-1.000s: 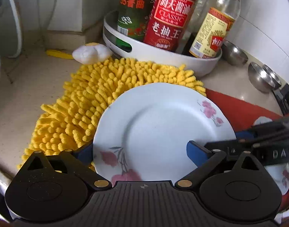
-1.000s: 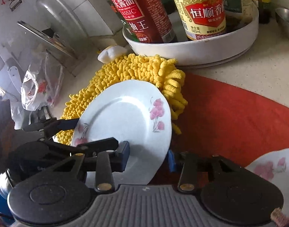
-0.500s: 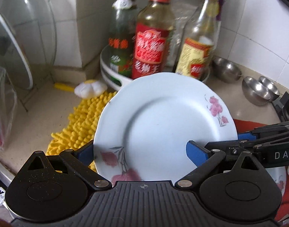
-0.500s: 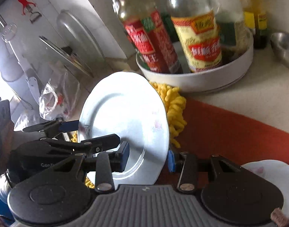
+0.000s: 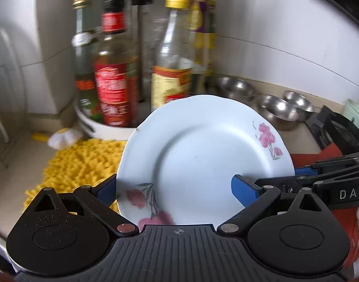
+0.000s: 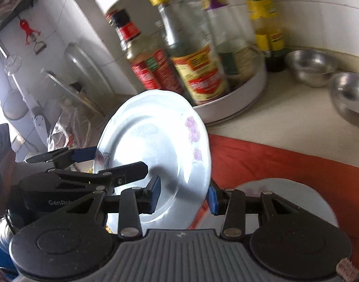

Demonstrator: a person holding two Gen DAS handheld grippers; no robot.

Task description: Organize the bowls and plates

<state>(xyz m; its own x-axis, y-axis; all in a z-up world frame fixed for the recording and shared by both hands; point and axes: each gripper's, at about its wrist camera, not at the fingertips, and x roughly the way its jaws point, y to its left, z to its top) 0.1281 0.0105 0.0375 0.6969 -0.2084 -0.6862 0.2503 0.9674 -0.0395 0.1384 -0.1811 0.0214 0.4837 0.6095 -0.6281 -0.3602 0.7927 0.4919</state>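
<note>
A white plate with pink flowers (image 5: 202, 155) is held in the air, tilted, by both grippers. My left gripper (image 5: 177, 188) is shut on its near edge, blue pads on either side. My right gripper (image 6: 184, 195) is shut on the plate (image 6: 153, 145) at its right edge. A second flowered plate (image 6: 285, 197) lies on the red mat (image 6: 285, 164) below the right gripper. Three steel bowls (image 5: 278, 110) stand on the counter at the back right.
A white round tray (image 6: 238, 103) with several sauce bottles (image 5: 113, 77) stands behind the plate. A yellow chenille mat (image 5: 78, 162) lies on the counter to the left. Pot lids (image 6: 85, 75) lean on the left wall. A black rack (image 5: 336, 134) is at the far right.
Both grippers have lifted the plate up off the yellow mat and carried it to the right. The bottles and steel bowls now show lower in view.
</note>
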